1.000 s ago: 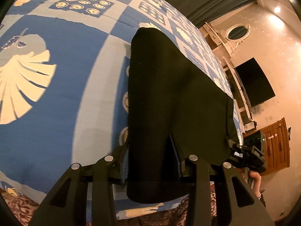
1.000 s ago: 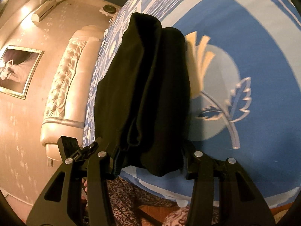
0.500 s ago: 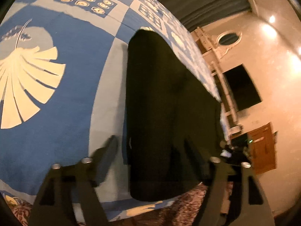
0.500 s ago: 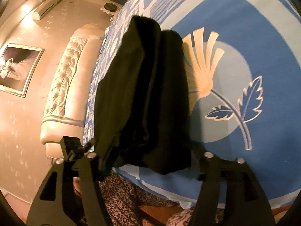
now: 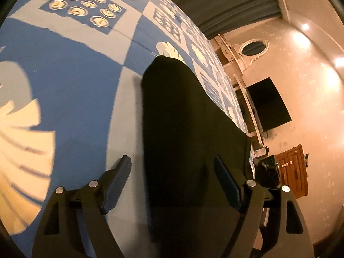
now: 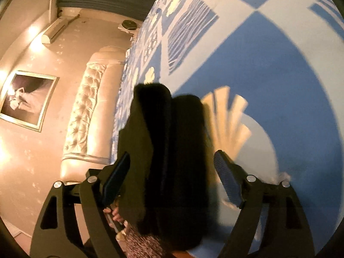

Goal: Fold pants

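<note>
Black pants [image 5: 189, 133], folded into a narrow stack, lie on a bed under a blue bedspread [image 5: 71, 68] patterned with pale fans and flowers, their near end reaching the mattress edge. The left gripper [image 5: 173, 181] stands wide apart above that end, its ribbed fingers [image 5: 117, 182] to either side of the cloth and gripping nothing. The right gripper [image 6: 172, 179] is likewise spread wide over the other side of the stack [image 6: 163, 150], fingers [image 6: 228, 180] clear of the fabric. A tufted cream headboard [image 6: 90, 111] and a framed picture [image 6: 25, 99] sit to one side; a dark television [image 5: 268, 105], oval mirror [image 5: 254, 47] and wooden cabinet [image 5: 294, 172] line the opposite wall
</note>
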